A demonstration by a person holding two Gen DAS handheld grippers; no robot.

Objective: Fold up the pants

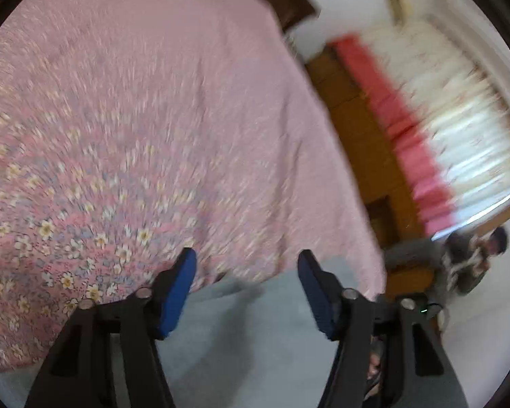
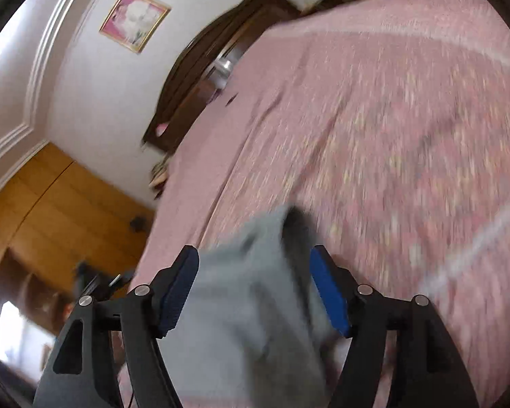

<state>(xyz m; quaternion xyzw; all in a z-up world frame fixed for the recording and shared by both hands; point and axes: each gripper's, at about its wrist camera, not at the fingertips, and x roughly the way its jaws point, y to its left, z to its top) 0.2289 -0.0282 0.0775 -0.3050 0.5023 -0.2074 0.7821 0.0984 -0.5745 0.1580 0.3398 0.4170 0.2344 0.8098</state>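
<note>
The light grey pants lie on a pink floral bedspread at the near edge of the bed. My left gripper is open above the grey cloth, its blue pads wide apart. In the right wrist view the pants bunch up between the spread blue pads of my right gripper, which is open; a dark fold shows at the cloth's far end. Both views are blurred by motion.
The bedspread fills most of both views. A dark wooden headboard and a framed picture are on the wall. Wooden cabinets, a pink-and-white curtain and a seated person are beyond the bed's right edge.
</note>
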